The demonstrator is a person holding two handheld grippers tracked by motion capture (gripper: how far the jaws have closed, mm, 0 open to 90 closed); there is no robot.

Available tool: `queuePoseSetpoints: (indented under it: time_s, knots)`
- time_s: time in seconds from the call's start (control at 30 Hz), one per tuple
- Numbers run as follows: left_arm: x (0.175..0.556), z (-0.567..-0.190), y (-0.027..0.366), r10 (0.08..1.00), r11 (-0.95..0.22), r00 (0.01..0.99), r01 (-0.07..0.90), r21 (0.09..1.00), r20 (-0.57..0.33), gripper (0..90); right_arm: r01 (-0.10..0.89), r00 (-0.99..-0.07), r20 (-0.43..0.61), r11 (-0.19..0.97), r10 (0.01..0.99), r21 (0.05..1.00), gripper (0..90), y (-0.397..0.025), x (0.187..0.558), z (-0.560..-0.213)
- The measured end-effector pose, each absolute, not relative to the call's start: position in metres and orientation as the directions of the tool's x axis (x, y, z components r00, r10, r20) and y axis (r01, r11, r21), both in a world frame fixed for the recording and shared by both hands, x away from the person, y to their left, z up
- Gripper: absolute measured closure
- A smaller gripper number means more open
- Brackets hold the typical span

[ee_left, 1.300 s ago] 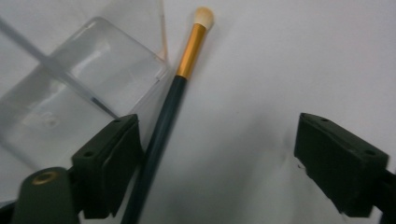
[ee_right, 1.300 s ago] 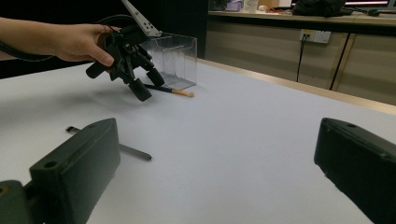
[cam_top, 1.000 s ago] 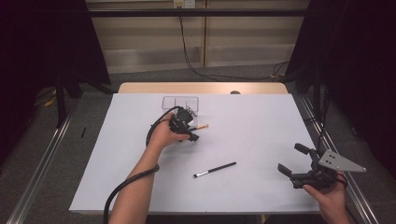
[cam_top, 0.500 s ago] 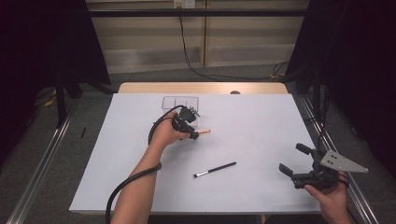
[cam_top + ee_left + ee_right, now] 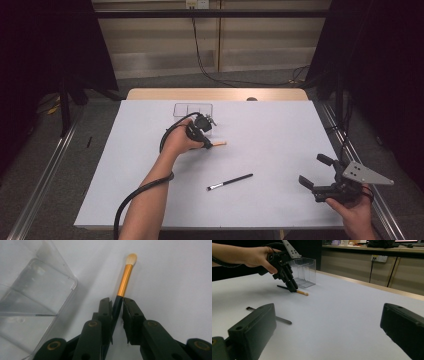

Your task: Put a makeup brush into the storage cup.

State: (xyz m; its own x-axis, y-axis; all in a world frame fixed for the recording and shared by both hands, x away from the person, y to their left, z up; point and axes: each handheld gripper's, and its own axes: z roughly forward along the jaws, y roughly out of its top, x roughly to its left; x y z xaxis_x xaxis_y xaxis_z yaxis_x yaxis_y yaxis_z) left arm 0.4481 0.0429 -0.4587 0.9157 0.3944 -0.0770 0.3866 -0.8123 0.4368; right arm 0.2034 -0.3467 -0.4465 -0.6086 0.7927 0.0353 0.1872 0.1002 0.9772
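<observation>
Moved: left claw (image 5: 209, 143) with gold brush (image 5: 124, 282) has slid toward 3 o'clock.
Left claw: pinching brush handle, beside clear organizer (image 5: 37, 297).
Right claw (image 5: 320, 172): spread, hovering at desk (image 5: 280, 130) 4 o'clock.
Black brush (image 5: 230, 182): lying mid-desk.

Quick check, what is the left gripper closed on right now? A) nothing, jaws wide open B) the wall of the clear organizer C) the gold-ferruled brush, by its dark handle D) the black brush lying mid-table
C: the left gripper pinches the dark handle of the gold-ferruled brush, beside the clear organizer.
</observation>
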Motion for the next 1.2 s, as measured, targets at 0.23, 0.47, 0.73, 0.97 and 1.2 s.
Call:
queuePoseSetpoints:
  time_s: [0.23, 0.47, 0.73, 0.97, 1.2]
  knots:
    - [0.449, -0.458, 0.043, 0.388, -0.818, 0.918, 0.384, 0.428, -0.082, 77.9, 0.188, -0.611, 0.033, 0.104, 0.791, 0.977, 0.0, -0.346, 0.204, -0.447]
    - [0.451, -0.457, 0.040, 0.384, -0.830, 0.918, 0.391, 0.398, -0.099, 82.4, 0.190, -0.610, 0.036, 0.102, 0.792, 0.976, 0.0, -0.347, 0.204, -0.448]
    - [0.453, -0.456, 0.035, 0.373, -0.850, 0.923, 0.380, 0.365, -0.094, 82.8, 0.185, -0.607, 0.033, 0.101, 0.794, 0.978, 0.0, -0.348, 0.204, -0.447]
    - [0.453, -0.456, 0.034, 0.366, -0.854, 0.926, 0.373, 0.362, -0.090, 83.6, 0.191, -0.604, 0.039, 0.097, 0.796, 0.977, 0.0, -0.349, 0.205, -0.448]
    - [0.451, -0.454, 0.034, 0.375, -0.854, 0.924, 0.375, 0.362, -0.073, 83.6, 0.190, -0.604, 0.038, 0.098, 0.796, 0.977, 0.0, -0.349, 0.205, -0.447]
